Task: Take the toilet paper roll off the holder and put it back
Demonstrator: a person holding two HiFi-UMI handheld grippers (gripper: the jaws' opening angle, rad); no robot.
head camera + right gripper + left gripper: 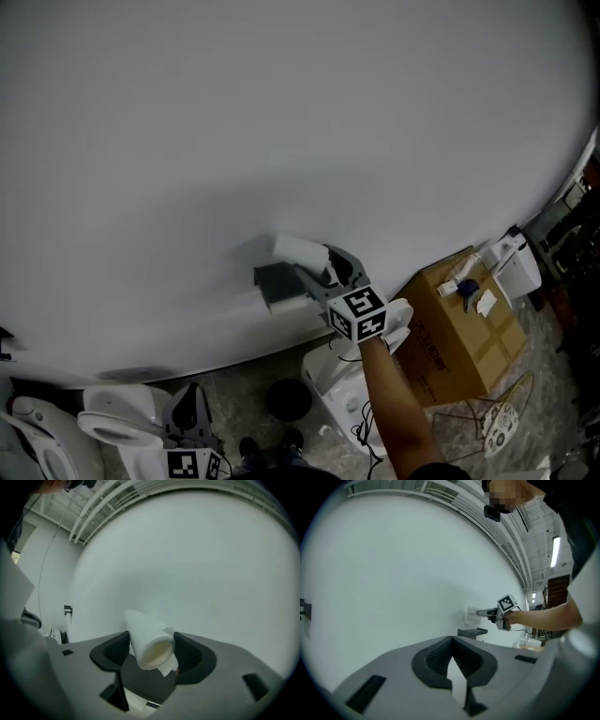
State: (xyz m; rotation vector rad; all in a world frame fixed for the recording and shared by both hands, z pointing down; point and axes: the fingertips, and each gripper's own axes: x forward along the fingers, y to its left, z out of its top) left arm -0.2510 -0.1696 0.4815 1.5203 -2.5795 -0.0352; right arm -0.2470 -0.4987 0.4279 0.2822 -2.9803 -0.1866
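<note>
Toilet paper roll (149,641): off the holder and in the air close to the wall (281,112). It lies between the jaws of your right gripper (321,268), hollow core end towards that gripper's camera. The right jaws are clenched on the roll's sides. A loose tail of sheet hangs under the near end.

Holder (274,284): grey bracket on the wall, just below and left of the roll in the head view, not touching it. Its spindle cannot be made out.

Your left gripper (451,642) hangs low, well apart from the holder, jaws pressed together on nothing.

Judgement: removal looks done; the return is left.

Risks from here:
- The roll sits tilted relative to the bracket. If you bring it in at that angle it may jam or glance off.
- The paper is soft, so a harder squeeze could flatten the core until it binds.
- The hanging tail may catch between roll and bracket, or unwind.
- If you let go before the roll seats, it drops to the floor.
</note>
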